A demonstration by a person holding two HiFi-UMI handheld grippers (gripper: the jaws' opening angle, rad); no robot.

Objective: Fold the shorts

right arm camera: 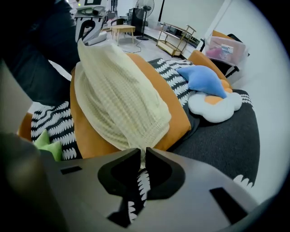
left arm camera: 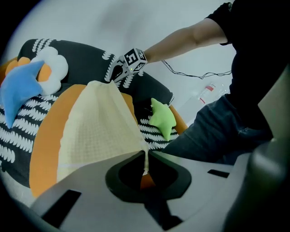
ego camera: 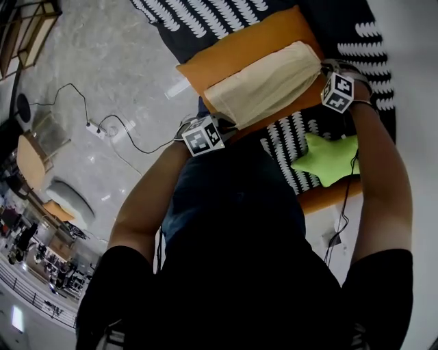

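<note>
The left gripper (left arm camera: 145,157) is clenched on 1 corner of the shorts (ego camera: 265,81): a thin fold of the pale yellow cloth runs down between its closed jaws. The right gripper (right arm camera: 142,156) is likewise clamped on the cloth, its 2 jaws pressed together over the edge at the opposite end.

In the head view the shorts stretch as a long band between the 2 grippers, with each marker cube sitting at 1 end. The waffle-textured fabric looks doubled over along its length. It spans an orange cushion (ego camera: 256,34), and its middle lies on or just above that cushion; which of these, I cannot tell.

The cushion rests on a black sofa cover (ego camera: 205,17) printed with white leaf-like rows. A green star pillow (ego camera: 328,158) lies on this cover, near the person's right forearm and apart from the shorts. Further along the sofa, the right gripper view shows a blue star pillow (right arm camera: 201,79) leaning on a white cloud-shaped pillow (right arm camera: 217,108), both well apart from the cloth.

Beside the sofa is a grey floor (ego camera: 116,68) with a black cable (ego camera: 130,133) trailing across it.
</note>
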